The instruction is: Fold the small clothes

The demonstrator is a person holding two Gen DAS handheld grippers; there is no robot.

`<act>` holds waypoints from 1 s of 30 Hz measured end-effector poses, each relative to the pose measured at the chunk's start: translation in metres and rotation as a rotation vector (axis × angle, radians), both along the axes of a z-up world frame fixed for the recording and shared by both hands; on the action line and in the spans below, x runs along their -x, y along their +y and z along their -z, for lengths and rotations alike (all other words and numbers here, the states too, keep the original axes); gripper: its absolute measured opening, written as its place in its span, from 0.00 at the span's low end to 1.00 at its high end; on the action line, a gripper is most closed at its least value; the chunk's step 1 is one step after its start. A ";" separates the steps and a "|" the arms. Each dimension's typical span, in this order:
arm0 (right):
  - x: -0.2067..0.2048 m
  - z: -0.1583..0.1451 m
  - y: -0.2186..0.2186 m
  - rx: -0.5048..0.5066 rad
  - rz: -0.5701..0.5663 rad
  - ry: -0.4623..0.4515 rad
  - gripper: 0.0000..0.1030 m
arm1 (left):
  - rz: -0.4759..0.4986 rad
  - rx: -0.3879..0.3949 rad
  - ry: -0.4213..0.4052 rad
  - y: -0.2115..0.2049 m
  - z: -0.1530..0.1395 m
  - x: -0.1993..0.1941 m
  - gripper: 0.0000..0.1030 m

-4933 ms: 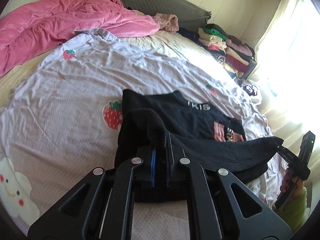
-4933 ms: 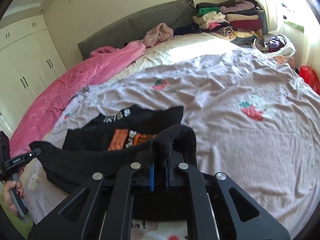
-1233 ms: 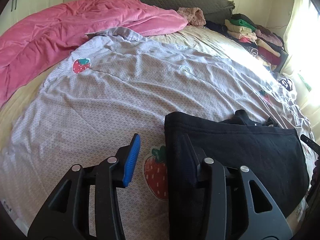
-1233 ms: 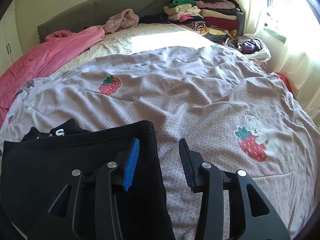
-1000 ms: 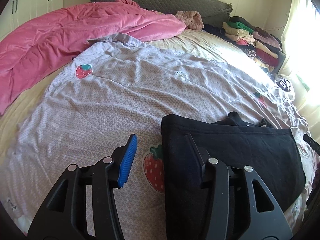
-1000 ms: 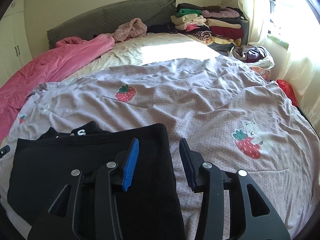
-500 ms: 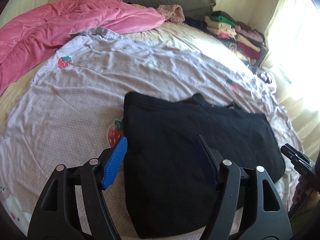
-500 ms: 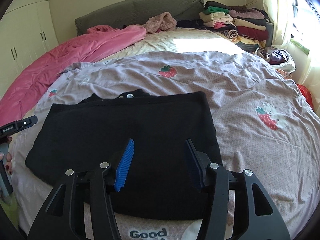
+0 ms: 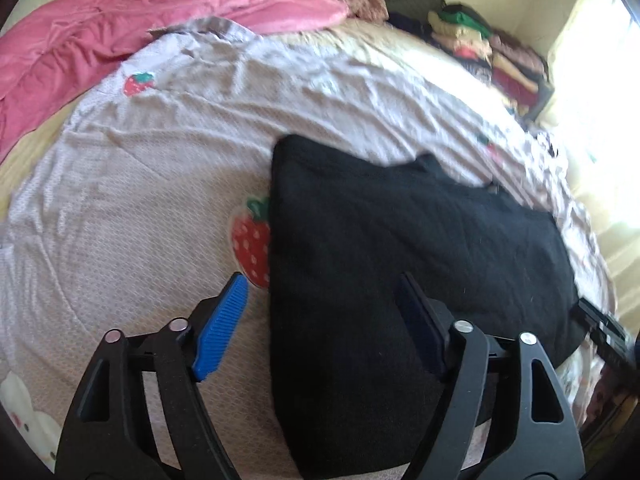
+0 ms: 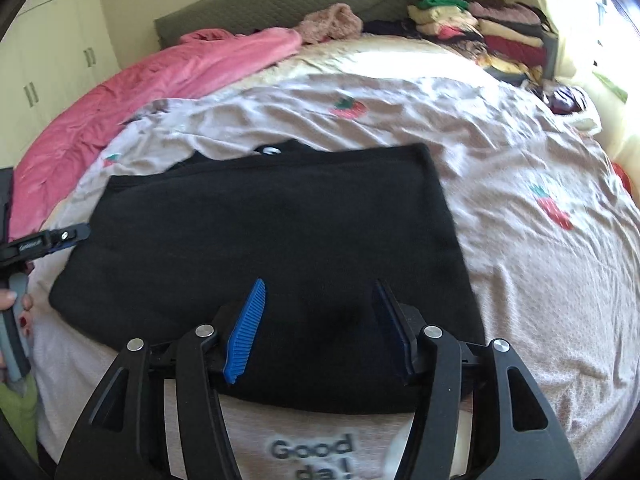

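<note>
1. Sunlit bedroom: a lilac bedspread printed with strawberries covers the bed, a pink quilt bunched toward the headboard and a stack of folded clothes at the far corner by the window.
2. What has changed: a few seconds ago both grippers pinched raised corners of a black top, its orange print showing; it now lies flat near the bed's front edge, folded over, the print hidden.
3. Left gripper: jaws have just been opening and stand wide, one blue pad over the bedspread, the other over the top's left edge, neither pressing on it.
4. Right gripper: jaws have likewise just been opening, about half apart above the top's near edge, gripping nothing.
5. Judgement: one fold looks finished and released; a second fold probably remains.
6. Writing: "Good da!" reads on the bedspread below the top; a white letter peeks at its far edge, unreadable; the left gripper's side label is too blurred.
</note>
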State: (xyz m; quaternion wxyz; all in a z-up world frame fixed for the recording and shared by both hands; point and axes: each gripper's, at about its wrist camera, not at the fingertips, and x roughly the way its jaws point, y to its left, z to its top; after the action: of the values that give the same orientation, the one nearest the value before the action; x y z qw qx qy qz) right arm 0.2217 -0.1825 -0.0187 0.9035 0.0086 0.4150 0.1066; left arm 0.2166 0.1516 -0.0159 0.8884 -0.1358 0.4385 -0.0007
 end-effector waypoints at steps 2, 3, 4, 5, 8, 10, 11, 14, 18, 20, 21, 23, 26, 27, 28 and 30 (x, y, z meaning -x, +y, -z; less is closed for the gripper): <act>0.004 -0.007 0.022 0.004 -0.069 -0.017 0.53 | -0.021 -0.014 -0.025 0.008 -0.007 0.002 0.70; 0.005 -0.009 0.034 0.011 -0.102 -0.023 0.53 | -0.033 -0.024 -0.033 0.011 -0.011 0.003 0.71; 0.008 -0.011 0.048 0.016 -0.143 -0.029 0.54 | -0.051 -0.029 -0.043 0.017 -0.014 0.004 0.75; 0.009 -0.013 0.061 0.020 -0.181 -0.032 0.58 | -0.064 -0.030 -0.046 0.020 -0.015 0.004 0.77; 0.015 -0.016 0.102 0.034 -0.289 -0.048 0.63 | -0.095 -0.016 -0.044 0.031 -0.017 0.004 0.80; 0.020 -0.014 0.130 0.059 -0.370 -0.051 0.63 | -0.109 -0.008 -0.051 0.036 -0.019 0.004 0.82; 0.022 -0.012 0.142 0.078 -0.399 -0.055 0.63 | -0.111 -0.006 -0.051 0.037 -0.019 0.004 0.83; 0.031 -0.006 0.174 0.124 -0.492 -0.057 0.63 | -0.112 -0.001 -0.046 0.041 -0.018 0.003 0.84; 0.042 0.004 0.205 0.202 -0.579 -0.077 0.64 | -0.116 0.027 -0.044 0.045 -0.016 -0.001 0.84; 0.044 0.011 0.216 0.249 -0.604 -0.090 0.64 | -0.115 0.026 -0.049 0.045 -0.017 -0.003 0.84; 0.045 0.014 0.221 0.264 -0.611 -0.092 0.64 | -0.112 0.023 -0.052 0.045 -0.017 -0.004 0.84; 0.045 0.019 0.228 0.282 -0.625 -0.094 0.64 | -0.106 0.012 -0.047 0.044 -0.014 -0.008 0.84; 0.044 0.027 0.237 0.316 -0.641 -0.101 0.68 | -0.097 0.011 -0.030 0.043 -0.008 -0.014 0.84; 0.043 0.029 0.241 0.333 -0.645 -0.106 0.70 | -0.090 0.015 -0.024 0.043 -0.005 -0.017 0.84; 0.043 0.032 0.245 0.355 -0.651 -0.114 0.70 | -0.086 0.018 -0.019 0.042 -0.003 -0.018 0.84; 0.042 0.039 0.253 0.412 -0.661 -0.136 0.73 | -0.080 0.022 -0.010 0.042 0.001 -0.022 0.84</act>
State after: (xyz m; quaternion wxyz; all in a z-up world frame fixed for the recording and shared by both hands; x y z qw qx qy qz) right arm 0.1793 0.0705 -0.0577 0.8288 -0.3139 0.3474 0.3065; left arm 0.2386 0.1932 -0.0171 0.8884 -0.1631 0.4281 0.0295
